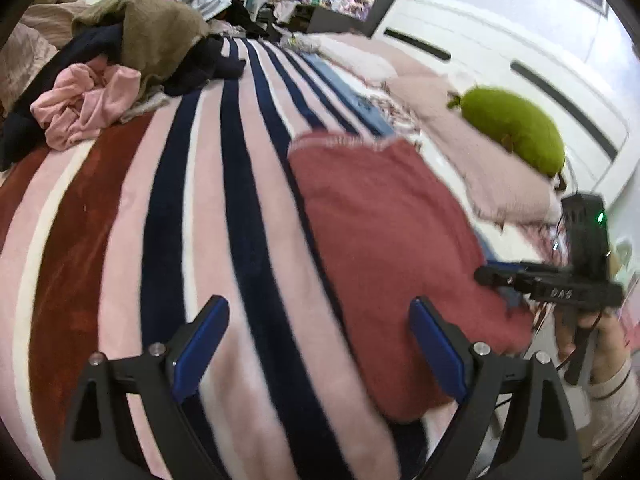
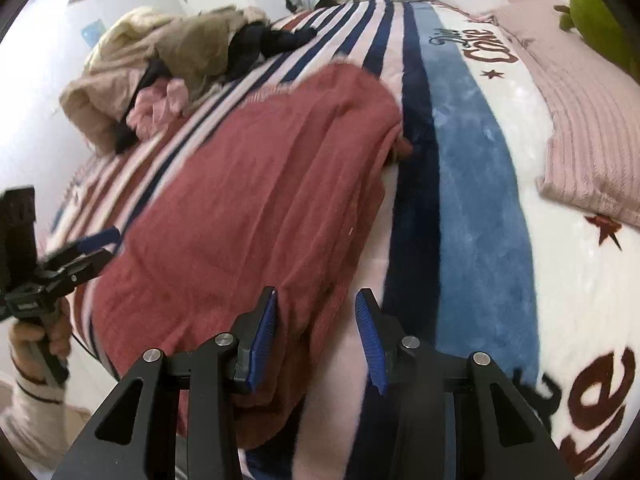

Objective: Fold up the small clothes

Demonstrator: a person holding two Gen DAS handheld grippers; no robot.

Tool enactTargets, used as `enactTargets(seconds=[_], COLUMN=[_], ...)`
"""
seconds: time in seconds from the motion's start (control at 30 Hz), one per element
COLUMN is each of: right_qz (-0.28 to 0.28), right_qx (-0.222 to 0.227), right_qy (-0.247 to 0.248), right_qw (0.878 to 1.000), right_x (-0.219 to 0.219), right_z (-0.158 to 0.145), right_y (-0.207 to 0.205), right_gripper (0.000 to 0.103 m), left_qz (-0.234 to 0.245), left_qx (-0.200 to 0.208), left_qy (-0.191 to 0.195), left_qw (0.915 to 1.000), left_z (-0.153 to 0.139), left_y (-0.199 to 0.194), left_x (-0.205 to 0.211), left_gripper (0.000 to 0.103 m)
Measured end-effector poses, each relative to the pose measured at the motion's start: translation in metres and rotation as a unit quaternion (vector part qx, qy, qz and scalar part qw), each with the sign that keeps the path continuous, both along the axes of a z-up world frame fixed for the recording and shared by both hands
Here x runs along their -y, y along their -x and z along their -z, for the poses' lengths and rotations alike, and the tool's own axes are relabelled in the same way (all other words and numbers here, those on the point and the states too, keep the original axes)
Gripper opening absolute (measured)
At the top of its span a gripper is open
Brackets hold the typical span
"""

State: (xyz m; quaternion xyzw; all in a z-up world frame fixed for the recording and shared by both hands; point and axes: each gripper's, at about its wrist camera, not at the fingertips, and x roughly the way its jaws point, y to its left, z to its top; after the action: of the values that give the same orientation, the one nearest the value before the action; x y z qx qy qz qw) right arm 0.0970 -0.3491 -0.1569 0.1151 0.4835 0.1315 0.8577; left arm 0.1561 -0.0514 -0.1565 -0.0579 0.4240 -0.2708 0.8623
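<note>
Take the red garment (image 2: 256, 184) as your landmark: it lies flat on the striped blanket (image 1: 224, 216), its long axis running away from you up the bed, roughly along the stripes. Your right gripper (image 2: 316, 336) hangs over its near right edge, pointing steeply down; the jaws stand partly apart with nothing pinched, the garment's edge passing just below and between the blue pads (image 2: 262, 336), and whether they touch the cloth is hard to tell. Your left gripper (image 1: 320, 344) is spread wide and empty, poised over bare blanket just left of the garment's near left edge. So the right hand looks nearer to a grip, and the left probably needs to shift right to meet its own side. The blanket is plush and soft, so a pad may sink and catch it along with the cloth. Beyond the garment's far left corner sits a pile of unfolded clothes (image 1: 120, 60); to its right lie a pink knitted cover (image 2: 592, 128) and a green plush toy (image 1: 516, 128), with a white headboard (image 1: 500, 64) behind.
</note>
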Motion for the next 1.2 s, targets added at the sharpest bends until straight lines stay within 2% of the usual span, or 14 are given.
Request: enactTargets(seconds=[0.17,0.2,0.27,0.33,0.43,0.5,0.53,0.57,0.6,0.63,0.67,0.73,0.97,1.2], right_qz=[0.01,0.009,0.003,-0.005,-0.02,-0.023,-0.025,-0.028,-0.034,-0.04,-0.039,-0.044,-0.064,-0.109], right_qx=[0.004,-0.001,-0.013,-0.022,-0.03,-0.029,-0.027,-0.026,-0.027,-0.031,-0.028,-0.017,-0.003,0.006], right_qy=[-0.035,-0.049,-0.062,-0.06,-0.074,-0.075,-0.079,-0.087,-0.1,-0.114,-0.108,-0.089,-0.093,-0.102], right_qw=[0.999,0.999,0.998,0.998,0.997,0.997,0.996,0.995,0.994,0.992,0.993,0.995,0.994,0.989], right_x=[0.007,0.009,0.008,0.004,-0.002,-0.005,-0.006,-0.007,-0.009,-0.011,-0.015,-0.023,-0.054,-0.117], right_z=[-0.008,-0.006,0.001,0.009,0.02,0.025,0.026,0.027,0.029,0.03,0.03,0.026,0.01,-0.006], right_y=[-0.023,-0.028,-0.036,-0.043,-0.05,-0.053,-0.055,-0.057,-0.059,-0.061,-0.061,-0.061,-0.066,-0.074], right_gripper=[0.047,0.05,0.054,0.055,0.056,0.056,0.052,0.042,0.026,0.019,0.018,0.015,0.013,0.013], left_qz=[0.001,0.006,0.016,0.018,0.019,0.024,0.03,0.033,0.033,0.035,0.036,0.036,0.035,-0.008], left_qx=[-0.021,-0.037,-0.065,-0.098,-0.106,-0.104,-0.107,-0.11,-0.107,-0.102,-0.098,-0.092,-0.068,-0.051], left_qy=[0.007,0.014,0.028,0.046,0.058,0.056,0.061,0.063,0.059,0.055,0.054,0.055,0.058,0.06], left_qw=[0.9998,0.9992,0.9973,0.994,0.9925,0.9927,0.992,0.9914,0.992,0.9926,0.9931,0.9936,0.9954,0.9969], left_z=[-0.002,0.004,0.016,0.031,0.041,0.042,0.043,0.044,0.043,0.043,0.041,0.037,0.014,-0.004], left_y=[-0.028,-0.036,-0.049,-0.062,-0.07,-0.072,-0.073,-0.073,-0.073,-0.073,-0.073,-0.072,-0.062,-0.057], left_x=[0.017,0.023,0.031,0.037,0.043,0.048,0.051,0.053,0.055,0.057,0.058,0.058,0.032,-0.035], left_gripper=[0.087,0.084,0.067,0.061,0.056,0.043,0.029,0.025,0.024,0.018,0.016,0.015,0.012,0.012])
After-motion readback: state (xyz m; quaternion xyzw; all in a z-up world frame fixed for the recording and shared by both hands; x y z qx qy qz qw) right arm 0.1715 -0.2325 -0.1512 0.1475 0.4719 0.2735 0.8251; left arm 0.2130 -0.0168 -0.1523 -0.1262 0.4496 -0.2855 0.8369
